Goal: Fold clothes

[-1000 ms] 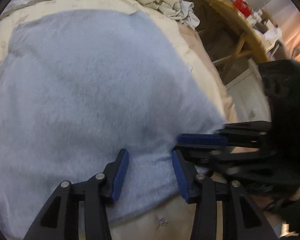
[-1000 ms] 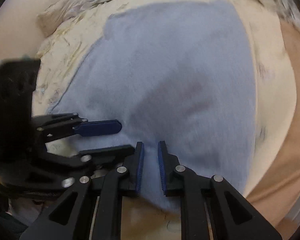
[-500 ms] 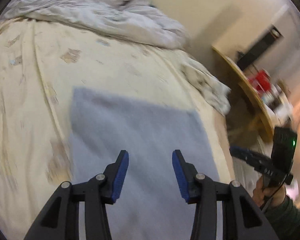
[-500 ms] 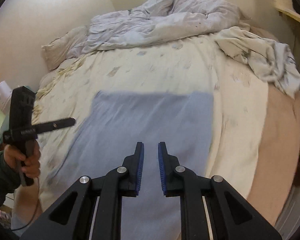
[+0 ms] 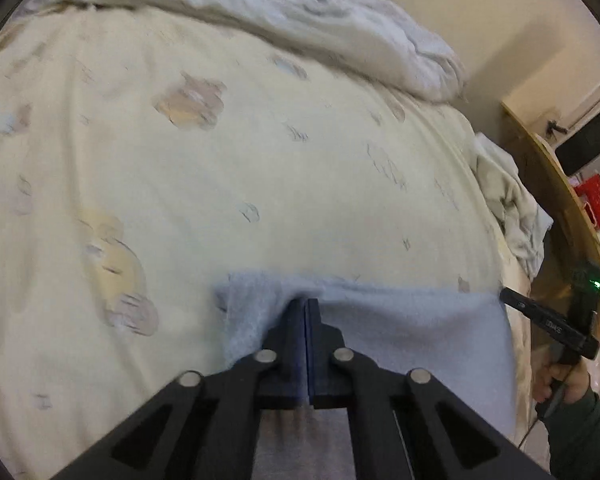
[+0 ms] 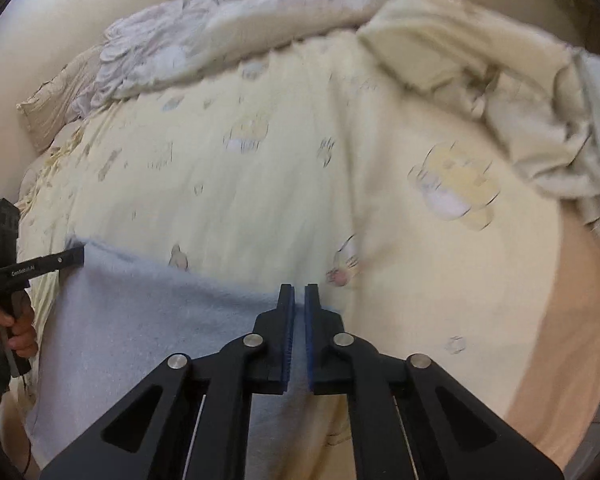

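Both jaws just snapping in! Left hand-held gripper (image 5: 305, 304) clamps the far edge of the blue fleece cloth (image 5: 412, 332), fabric bunching at its pads. Right hand-held gripper (image 6: 296, 300) nips the far-right corner; whether the pads bite, can't tell. Cloth lies soft, fuzzy, rectangular on the near part of the bed (image 6: 280, 184) — next fold prob. starting.

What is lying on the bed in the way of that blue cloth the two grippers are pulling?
Nothing visible. Both the left gripper and the right gripper are already clamped on the blue cloth; the left's jaws have just closed. The yellow sheet beyond is bare; the crumpled bedding sits farther off.
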Demonstrator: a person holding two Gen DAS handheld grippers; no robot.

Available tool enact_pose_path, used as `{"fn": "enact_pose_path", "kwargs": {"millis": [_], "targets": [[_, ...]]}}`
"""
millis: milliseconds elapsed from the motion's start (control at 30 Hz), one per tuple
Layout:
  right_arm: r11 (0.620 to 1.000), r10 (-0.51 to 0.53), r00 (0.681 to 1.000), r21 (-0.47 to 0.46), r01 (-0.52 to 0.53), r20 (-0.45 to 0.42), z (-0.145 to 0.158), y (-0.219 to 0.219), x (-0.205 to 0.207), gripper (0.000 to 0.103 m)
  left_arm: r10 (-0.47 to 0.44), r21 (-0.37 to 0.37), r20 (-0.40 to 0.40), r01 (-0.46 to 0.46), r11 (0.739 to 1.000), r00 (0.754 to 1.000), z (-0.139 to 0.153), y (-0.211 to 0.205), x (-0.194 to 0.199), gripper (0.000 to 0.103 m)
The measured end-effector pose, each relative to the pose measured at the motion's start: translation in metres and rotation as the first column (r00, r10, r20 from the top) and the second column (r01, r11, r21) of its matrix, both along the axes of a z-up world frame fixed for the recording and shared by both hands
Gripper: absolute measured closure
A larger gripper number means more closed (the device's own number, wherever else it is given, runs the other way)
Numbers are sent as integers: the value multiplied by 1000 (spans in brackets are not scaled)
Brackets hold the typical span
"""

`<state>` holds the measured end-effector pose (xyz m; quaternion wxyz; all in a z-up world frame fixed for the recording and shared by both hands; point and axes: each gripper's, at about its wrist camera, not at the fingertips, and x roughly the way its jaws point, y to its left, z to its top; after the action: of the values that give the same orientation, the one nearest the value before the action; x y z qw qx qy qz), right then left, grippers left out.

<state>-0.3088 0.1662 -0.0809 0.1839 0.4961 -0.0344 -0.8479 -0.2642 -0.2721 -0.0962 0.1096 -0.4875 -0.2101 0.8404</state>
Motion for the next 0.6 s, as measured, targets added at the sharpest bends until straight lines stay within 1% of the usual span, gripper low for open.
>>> {"fn": "enact_pose_path", "kwargs": {"millis": [33,67,100,133,167,200,233,267,300,333,400,433,467,533,600], "targets": [[1000,2,1000,-21,-2,-22,6,2,4,96,-14,0,-28,14,1000,1000,8,-1,5,88],[999,-7,998,-36,5,-57,15,6,12,93,-31,-2,-55,31,1000,998,15,-1,9,85],[999,-12,997,-53,9,-72,20,9,18,91,-56,-2,-84,56,998,995,21,2,13,84],[997,-9,998,-76,4,-63,20,10,22,91,-86,6,-106,87,996,991,24,6,16,81],[995,6,1000,-99,-9,-27,13,9,23,91,-100,-3,-109,100,995,989,23,11,15,82],[993,18,1000,-113,-18,3,5,8,24,92,-94,-27,-97,92,995,991,19,15,9,81],[997,12,1000,-76,-11,6,-2,7,22,92,-87,-49,-82,83,995,993,14,17,3,81],[999,5,1000,-40,-4,10,-10,6,20,96,-77,-62,-55,73,995,996,3,15,-4,82],[1000,-2,1000,-3,2,13,-17,5,18,97,-70,-81,-40,67,994,997,-5,13,-10,85],[999,-17,1000,30,17,14,-24,5,16,97,-79,-121,-60,71,990,995,-5,12,-11,100],[991,-123,992,55,122,2,-26,24,13,96,-93,-192,-100,72,979,991,-5,9,-11,101],[993,-119,993,21,119,-1,-21,27,17,96,-84,-192,-124,59,980,989,1,7,-7,101],[993,-114,993,-12,114,-4,-16,30,21,93,-79,-191,-150,50,980,986,7,6,-2,101],[992,-104,995,-75,103,-9,-6,35,29,92,-91,-190,-208,51,980,974,23,10,8,100],[994,-60,998,-87,58,-13,2,23,38,92,-93,-197,-245,44,979,965,34,8,17,100]]}}
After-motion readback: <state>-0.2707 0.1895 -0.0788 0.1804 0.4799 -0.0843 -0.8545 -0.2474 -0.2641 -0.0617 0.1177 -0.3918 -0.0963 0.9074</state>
